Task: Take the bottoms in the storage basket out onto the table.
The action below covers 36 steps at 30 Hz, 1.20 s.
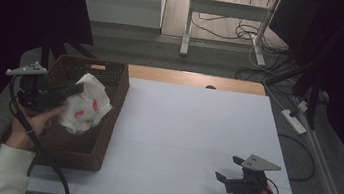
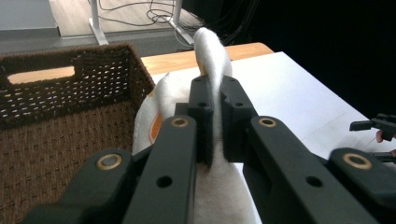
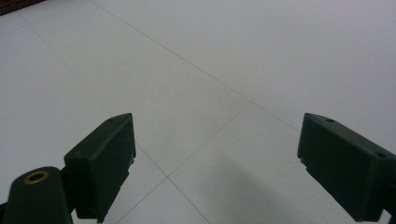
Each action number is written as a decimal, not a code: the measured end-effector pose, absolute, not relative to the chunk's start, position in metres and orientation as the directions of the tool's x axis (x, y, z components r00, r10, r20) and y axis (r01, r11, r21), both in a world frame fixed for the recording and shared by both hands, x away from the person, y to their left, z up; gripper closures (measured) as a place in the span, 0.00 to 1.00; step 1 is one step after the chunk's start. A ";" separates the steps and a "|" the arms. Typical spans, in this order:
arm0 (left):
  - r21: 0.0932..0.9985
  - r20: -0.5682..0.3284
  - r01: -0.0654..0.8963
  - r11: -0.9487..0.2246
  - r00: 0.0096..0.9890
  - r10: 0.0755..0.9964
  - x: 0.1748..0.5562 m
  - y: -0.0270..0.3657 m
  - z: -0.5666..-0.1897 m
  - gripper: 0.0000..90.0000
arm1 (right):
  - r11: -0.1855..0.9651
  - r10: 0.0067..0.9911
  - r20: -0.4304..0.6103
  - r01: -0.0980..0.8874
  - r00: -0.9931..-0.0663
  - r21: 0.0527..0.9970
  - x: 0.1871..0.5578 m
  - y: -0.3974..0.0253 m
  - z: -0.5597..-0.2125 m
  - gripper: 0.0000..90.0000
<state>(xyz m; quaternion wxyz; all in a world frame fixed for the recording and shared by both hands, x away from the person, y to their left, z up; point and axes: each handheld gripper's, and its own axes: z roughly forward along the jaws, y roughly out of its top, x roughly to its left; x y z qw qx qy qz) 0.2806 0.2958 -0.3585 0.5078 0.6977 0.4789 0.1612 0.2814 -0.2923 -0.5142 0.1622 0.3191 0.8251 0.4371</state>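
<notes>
A white printed cloth (image 1: 85, 106) is held pinched between the closed jaws of the left gripper (image 1: 78, 89), suspended over the wicker basket (image 1: 104, 133) below. The right gripper (image 1: 229, 168), jaws spread wide, is kept idle above the table (image 1: 181, 128).

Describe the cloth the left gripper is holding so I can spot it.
Look at the brown woven basket at the table's left edge. Over it, the left gripper pinches a crumpled white cloth in shut jaws. Its orange and red printed patches are the scene's brightest colours.
</notes>
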 end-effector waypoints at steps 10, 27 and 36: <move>0.872 -0.274 0.489 -0.017 0.518 0.811 0.280 0.285 -0.351 0.94 | 0.415 0.668 0.012 0.386 -0.744 0.824 0.282 -0.292 -0.514 0.13; 0.883 -0.262 0.466 -0.049 0.578 0.773 0.283 0.258 -0.340 0.94 | 0.412 0.668 0.013 0.385 -0.744 0.826 0.282 -0.293 -0.514 0.13; 0.883 -0.269 0.466 -0.059 0.603 0.751 0.287 0.243 -0.343 0.94 | 0.413 0.668 0.013 0.385 -0.744 0.826 0.282 -0.292 -0.515 0.13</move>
